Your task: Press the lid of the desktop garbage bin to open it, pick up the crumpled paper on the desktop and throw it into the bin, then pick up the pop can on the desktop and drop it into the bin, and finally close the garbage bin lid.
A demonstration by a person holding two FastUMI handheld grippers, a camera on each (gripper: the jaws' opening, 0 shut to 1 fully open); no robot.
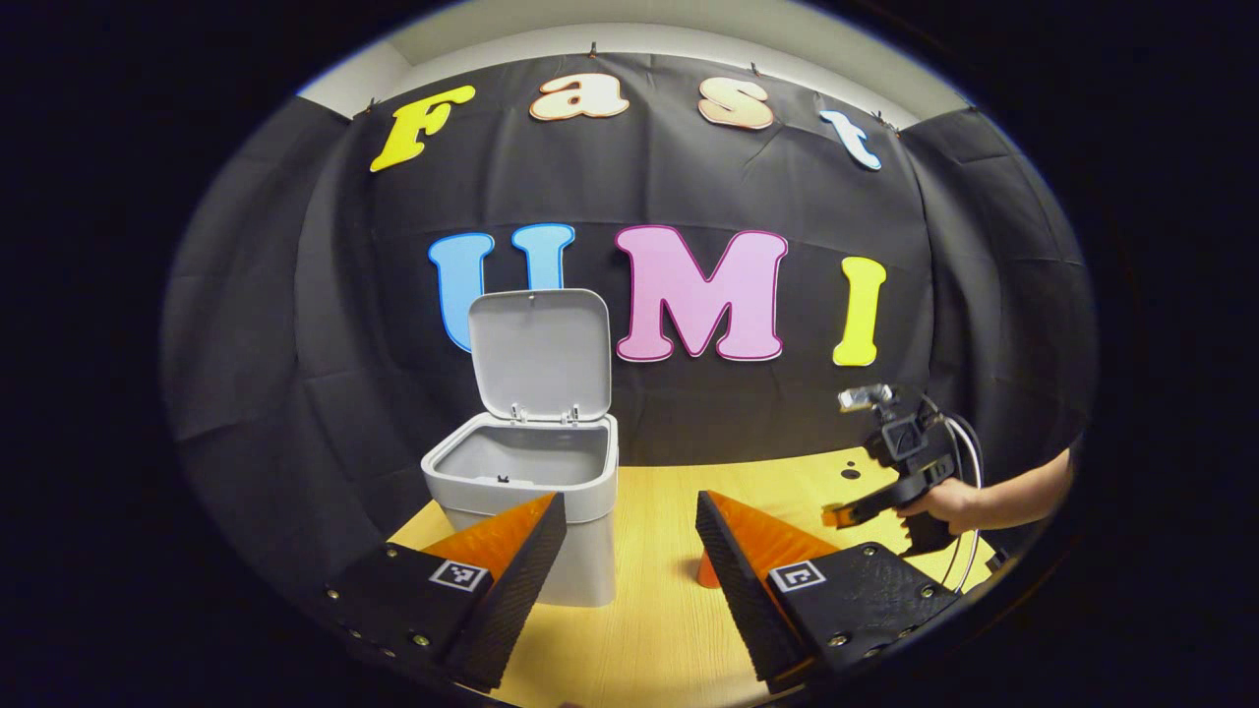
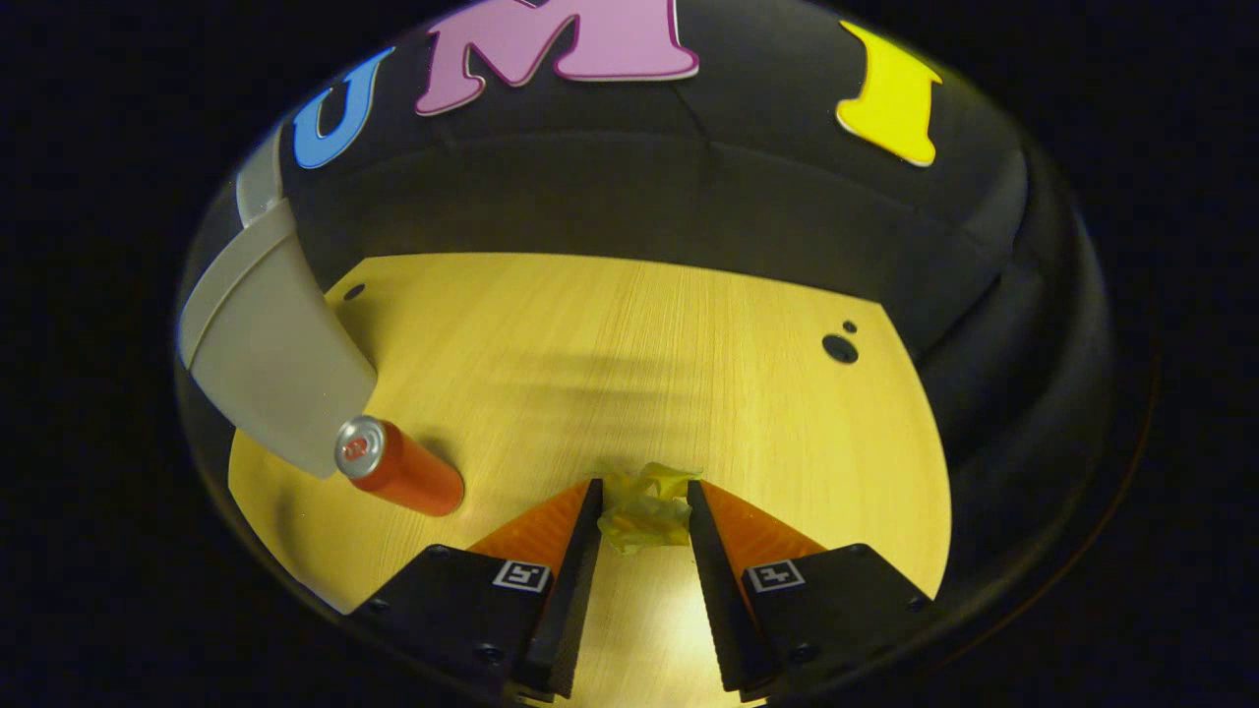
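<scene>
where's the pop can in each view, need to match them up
Left gripper view: the pop can peeks out low and centre, just behind the left gripper's right finger, mostly hidden.
Right gripper view: the pop can stands at lower left on the table, beside the bin.
Shared landmark: the grey bin, lid raised.

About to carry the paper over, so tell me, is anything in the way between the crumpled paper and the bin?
Nothing visible blocks it. The paper sits between the right tool's fingers, the bin has its lid up, and the can stands beside the bin, low on the table.
</scene>
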